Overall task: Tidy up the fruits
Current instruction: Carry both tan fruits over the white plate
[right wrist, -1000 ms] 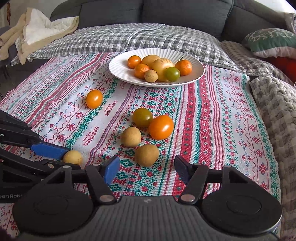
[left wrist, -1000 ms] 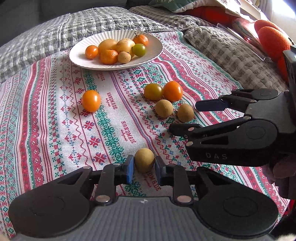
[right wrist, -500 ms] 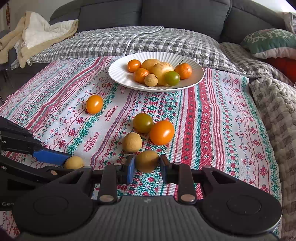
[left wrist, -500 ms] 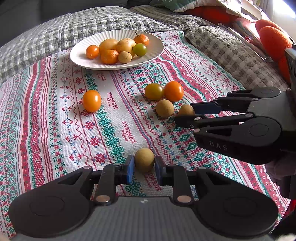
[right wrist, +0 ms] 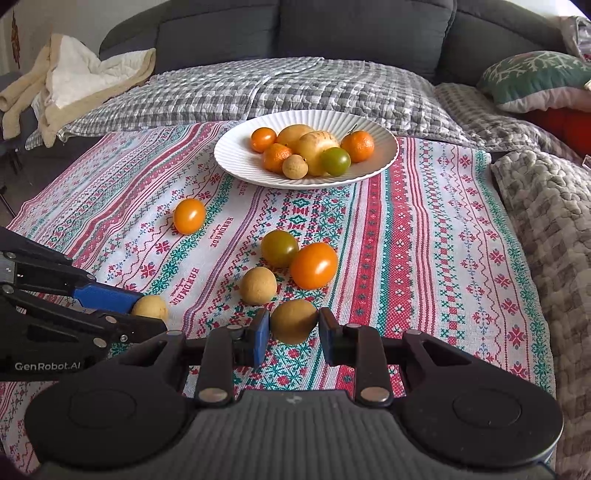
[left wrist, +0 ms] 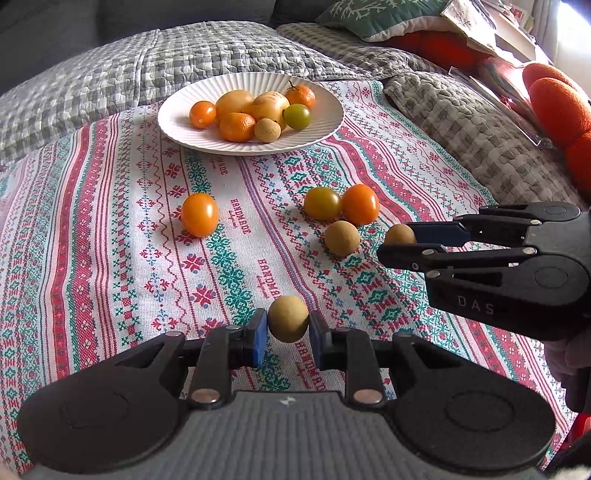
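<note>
A white ribbed plate [left wrist: 325, 122] [right wrist: 380, 162] at the far side of the patterned cloth holds several orange, yellow and green fruits. My left gripper [left wrist: 288, 328] is shut on a small tan round fruit [left wrist: 288, 323], held just above the cloth. My right gripper [right wrist: 293, 328] is shut on another tan round fruit [right wrist: 293, 320]; it also shows in the left wrist view [left wrist: 399, 234]. Loose on the cloth lie an orange tomato [left wrist: 200, 214] [right wrist: 189, 216], a greenish tomato [left wrist: 322, 203] [right wrist: 279, 248], a second orange tomato [left wrist: 360, 209] [right wrist: 314, 265] and a tan fruit [left wrist: 341, 238] [right wrist: 258, 285].
The striped cloth [right wrist: 406, 258] covers a low surface before a grey sofa [right wrist: 332, 33]. A checked grey quilt [right wrist: 295, 88] lies behind the plate. A knit grey blanket [right wrist: 554, 221] and cushions are at the right, cream blankets [right wrist: 74, 81] at the far left.
My right gripper has closed on the tan fruit near the front and lifted it slightly. My left gripper has kept its hold on its fruit and risen a little.
</note>
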